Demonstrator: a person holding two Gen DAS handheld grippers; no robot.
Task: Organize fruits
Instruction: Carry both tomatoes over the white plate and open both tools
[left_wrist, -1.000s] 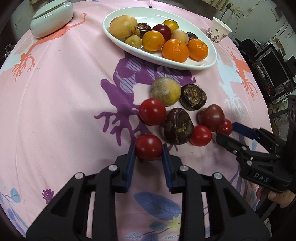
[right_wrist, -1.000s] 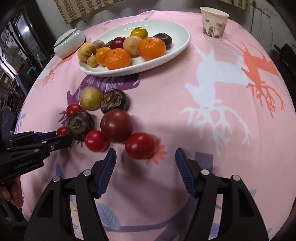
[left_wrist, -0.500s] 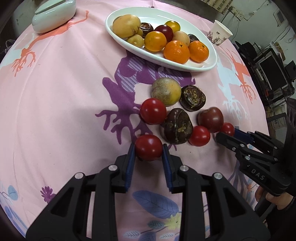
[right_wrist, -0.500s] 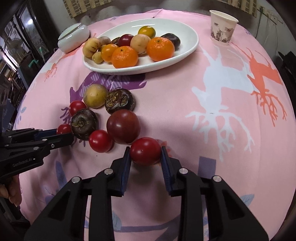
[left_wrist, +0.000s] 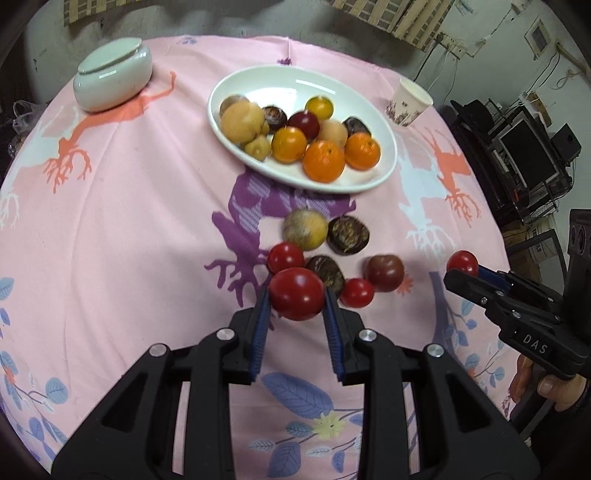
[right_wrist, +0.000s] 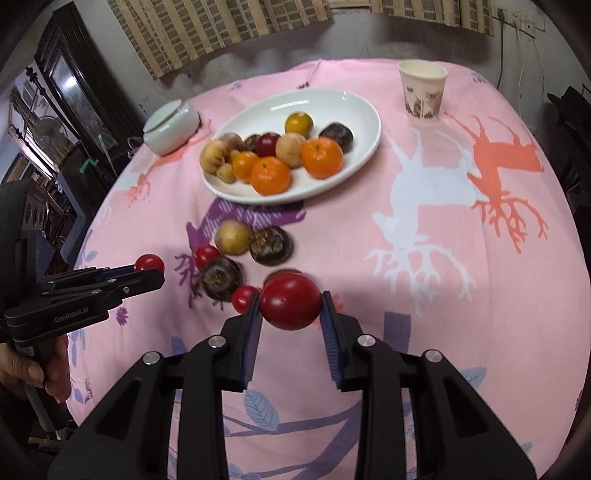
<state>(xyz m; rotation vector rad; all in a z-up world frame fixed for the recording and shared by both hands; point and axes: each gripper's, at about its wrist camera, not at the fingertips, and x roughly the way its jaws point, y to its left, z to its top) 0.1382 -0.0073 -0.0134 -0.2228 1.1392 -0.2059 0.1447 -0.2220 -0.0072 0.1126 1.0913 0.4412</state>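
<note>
A round table is covered by a pink cloth (left_wrist: 122, 229) printed with purple, orange and white deer shapes and blue leaves. A white oval dish (left_wrist: 373, 110) is set toward the far side; oranges, yellowish and dark fruits are heaped in it. A white lidded pot (left_wrist: 112, 79) is placed at the far left of the cloth, and a patterned paper cup (right_wrist: 423, 90) at the far right. Between dish and grippers, loose fruits are gathered on the cloth: a yellow-green fruit (left_wrist: 305, 229), two dark wrinkled ones, a dark red one and small red tomatoes.

The left gripper (left_wrist: 295, 299) is clamped on a red tomato (left_wrist: 296, 298), which is held clear above the cloth. The right gripper (right_wrist: 290, 301) is likewise clenched on a second red tomato (right_wrist: 290, 301), also lifted.

Woven blinds (right_wrist: 221, 26) are hung on the wall behind the table. A dark cabinet (right_wrist: 74, 96) is seen at the left, and shelves with a monitor (left_wrist: 526, 155) at the right.
</note>
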